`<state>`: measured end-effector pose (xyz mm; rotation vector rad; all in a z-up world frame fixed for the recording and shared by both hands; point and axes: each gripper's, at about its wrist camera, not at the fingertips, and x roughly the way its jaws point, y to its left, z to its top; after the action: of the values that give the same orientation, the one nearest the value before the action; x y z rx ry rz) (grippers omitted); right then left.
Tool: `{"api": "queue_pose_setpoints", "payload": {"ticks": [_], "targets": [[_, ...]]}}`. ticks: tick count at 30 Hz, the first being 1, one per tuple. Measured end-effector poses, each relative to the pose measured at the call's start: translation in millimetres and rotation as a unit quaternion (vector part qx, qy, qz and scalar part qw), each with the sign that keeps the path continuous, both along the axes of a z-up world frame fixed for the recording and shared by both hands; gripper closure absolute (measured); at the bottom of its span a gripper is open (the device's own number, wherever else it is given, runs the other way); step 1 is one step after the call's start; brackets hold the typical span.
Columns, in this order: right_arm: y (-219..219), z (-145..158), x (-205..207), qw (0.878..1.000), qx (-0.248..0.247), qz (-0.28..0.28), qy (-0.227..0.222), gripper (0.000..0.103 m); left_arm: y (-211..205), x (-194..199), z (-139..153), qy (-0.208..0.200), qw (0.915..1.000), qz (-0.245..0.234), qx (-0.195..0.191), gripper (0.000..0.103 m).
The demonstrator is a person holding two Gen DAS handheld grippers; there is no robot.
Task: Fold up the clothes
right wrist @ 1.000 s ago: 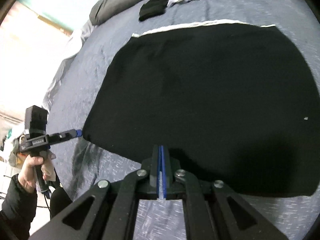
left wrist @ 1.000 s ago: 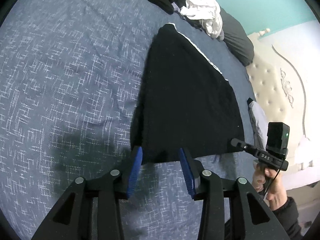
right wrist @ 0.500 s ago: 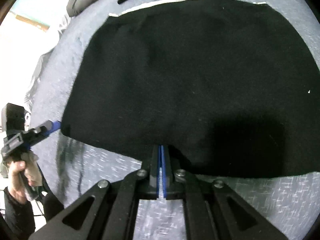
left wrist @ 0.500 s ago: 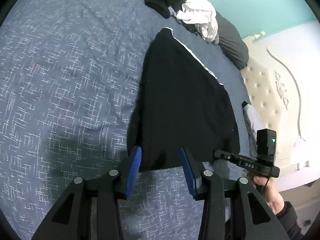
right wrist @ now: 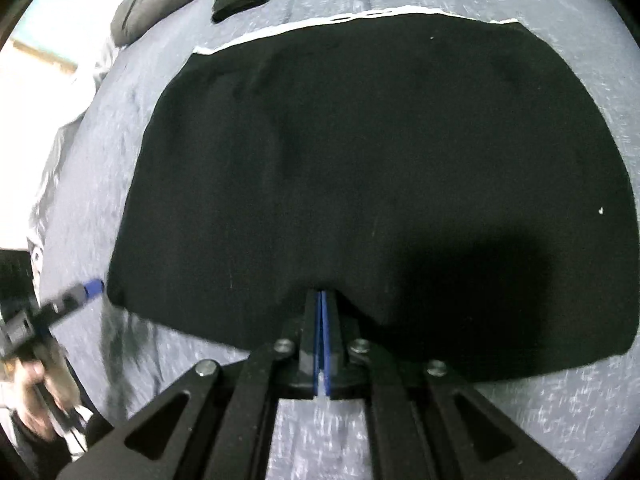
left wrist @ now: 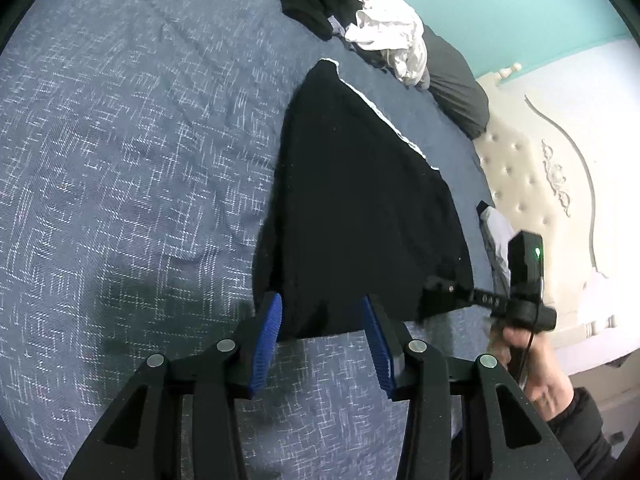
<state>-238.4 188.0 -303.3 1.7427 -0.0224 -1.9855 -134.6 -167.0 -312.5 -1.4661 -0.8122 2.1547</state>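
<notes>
Where it lies flat, black garment (right wrist: 360,168) (white-edged far side)

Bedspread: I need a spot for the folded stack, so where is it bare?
The blue bedspread lies bare left of the black garment, and along the near strip below its hem. It is crowded at the far end, where the clothes pile and the dark pillow sit.

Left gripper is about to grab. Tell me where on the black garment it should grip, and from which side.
Grip the black garment at its near hem corner, between the open left gripper fingers, coming in low from the near side: that edge lies flat and free, matching the right gripper shut on the same hem.
</notes>
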Motion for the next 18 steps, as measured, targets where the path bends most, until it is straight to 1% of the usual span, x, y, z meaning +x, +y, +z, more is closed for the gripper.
{"api": "queue_pose_setpoints", "payload": {"ticks": [3,6,18], "targets": [[-8.2,-11.6,-7.8,1.0,0.015,0.003,-0.016,0.103,-1.4,-0.6,-0.2,0.001,1.0,-0.002,0.001,0.057],[-9.9,-4.3,-20.3,1.0,0.006,-0.014,-0.005,0.102,-3.1,0.1,-0.6,0.001,1.0,-0.003,0.001,0.057],[-21.4,-5.8,-46.0,0.999,0.008,-0.034,0.006,0.103,-10.7,0.3,2.9,0.003,1.0,-0.003,-0.004,0.057]]}}
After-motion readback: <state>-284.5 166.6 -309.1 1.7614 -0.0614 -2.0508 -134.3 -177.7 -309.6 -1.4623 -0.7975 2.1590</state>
